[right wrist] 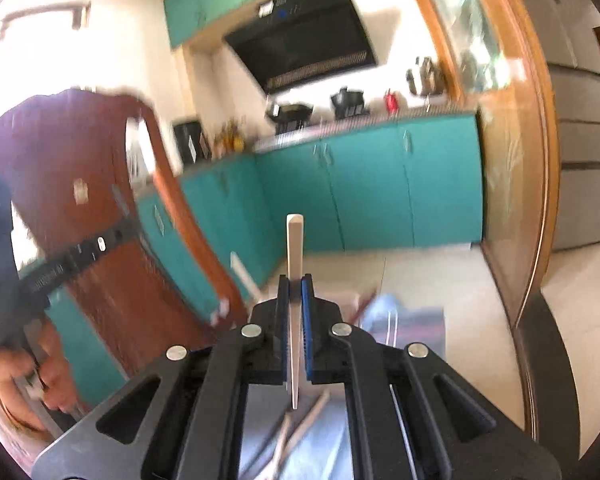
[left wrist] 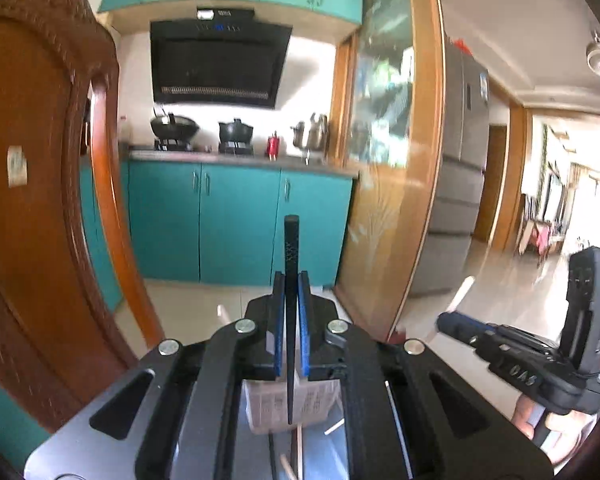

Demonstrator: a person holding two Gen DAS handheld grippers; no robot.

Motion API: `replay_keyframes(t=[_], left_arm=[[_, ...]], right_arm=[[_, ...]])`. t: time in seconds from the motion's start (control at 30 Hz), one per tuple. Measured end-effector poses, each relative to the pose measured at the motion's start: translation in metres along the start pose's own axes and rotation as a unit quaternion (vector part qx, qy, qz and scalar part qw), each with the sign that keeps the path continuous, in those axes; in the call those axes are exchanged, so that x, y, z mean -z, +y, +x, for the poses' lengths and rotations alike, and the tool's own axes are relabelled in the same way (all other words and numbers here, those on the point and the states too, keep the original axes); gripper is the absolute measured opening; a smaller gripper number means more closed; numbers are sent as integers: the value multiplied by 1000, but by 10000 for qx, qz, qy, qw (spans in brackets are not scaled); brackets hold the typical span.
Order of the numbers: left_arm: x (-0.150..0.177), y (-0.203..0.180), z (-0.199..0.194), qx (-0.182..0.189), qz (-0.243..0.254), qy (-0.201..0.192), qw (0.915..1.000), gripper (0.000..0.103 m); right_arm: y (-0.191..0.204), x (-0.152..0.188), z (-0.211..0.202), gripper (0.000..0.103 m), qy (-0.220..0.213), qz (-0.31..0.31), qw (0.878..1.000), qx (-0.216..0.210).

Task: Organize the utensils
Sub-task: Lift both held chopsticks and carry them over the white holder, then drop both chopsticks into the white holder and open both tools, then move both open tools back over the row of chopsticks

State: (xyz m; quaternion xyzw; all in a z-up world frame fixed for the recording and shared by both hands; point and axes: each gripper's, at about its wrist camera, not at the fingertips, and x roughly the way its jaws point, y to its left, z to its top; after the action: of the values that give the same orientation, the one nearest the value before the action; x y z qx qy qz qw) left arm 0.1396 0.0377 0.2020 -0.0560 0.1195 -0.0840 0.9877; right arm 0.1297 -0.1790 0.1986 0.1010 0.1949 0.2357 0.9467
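A: Left wrist view first — the black chopstick (left wrist: 291,280) is a slim tapered stick with a fine cross-hatched band near its squared top, standing upright, pinched between the blue ribbed pads of the left gripper (left wrist: 291,292).

B: And the other one?

A: The pale chopstick (right wrist: 294,280), smooth and flat-sided like light wood or plastic, is clamped the same way by the right gripper (right wrist: 295,292), its square end up and its narrow tip hanging below the pads. Both sets of fingers are pressed tight onto their sticks.

B: What's under them?

A: Below the right gripper lie more loose sticks (right wrist: 296,432), pale and crossed, on a light blue surface; it's blurred. Below the left there's a white printed box or paper (left wrist: 284,400), hard to read.

B: Further out?

A: A carved reddish wooden chair back (left wrist: 32,184) on the left, glossy teal cabinets (left wrist: 236,220), a black range hood (left wrist: 218,64), dark pots on the stove, and a wood-framed glass door (left wrist: 384,152). A hand (right wrist: 16,376) grips the left tool's handle.
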Motion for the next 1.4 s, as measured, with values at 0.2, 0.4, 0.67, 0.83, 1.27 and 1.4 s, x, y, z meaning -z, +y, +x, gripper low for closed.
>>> replay_keyframes(t=[0.2,0.4,0.67,0.83,1.27,1.4], left_arm=[[-19,6,29,-602,-128,-493,9969,7],[15,21,73,-877,-200,36,9959,7],[45,33,92,-957,-238,419,9942,7],[48,27,74,-975,-143,225,9949,33],[112,34,-4,-891,-673,-108,9937,63],[156,33,33,-885,-472,500,9937,63]], right_arm=[[-5,-35,1,7,-923,219,9950,298],[-16,-16,48,6,-636,191,9958,631],[-28,22,73,7,-79,221,9971,725],[-28,30,49,30,-267,272,9970,674],[-10,149,41,30,2014,110,9794,85],[-3,213,102,30,3578,456,9324,-250]])
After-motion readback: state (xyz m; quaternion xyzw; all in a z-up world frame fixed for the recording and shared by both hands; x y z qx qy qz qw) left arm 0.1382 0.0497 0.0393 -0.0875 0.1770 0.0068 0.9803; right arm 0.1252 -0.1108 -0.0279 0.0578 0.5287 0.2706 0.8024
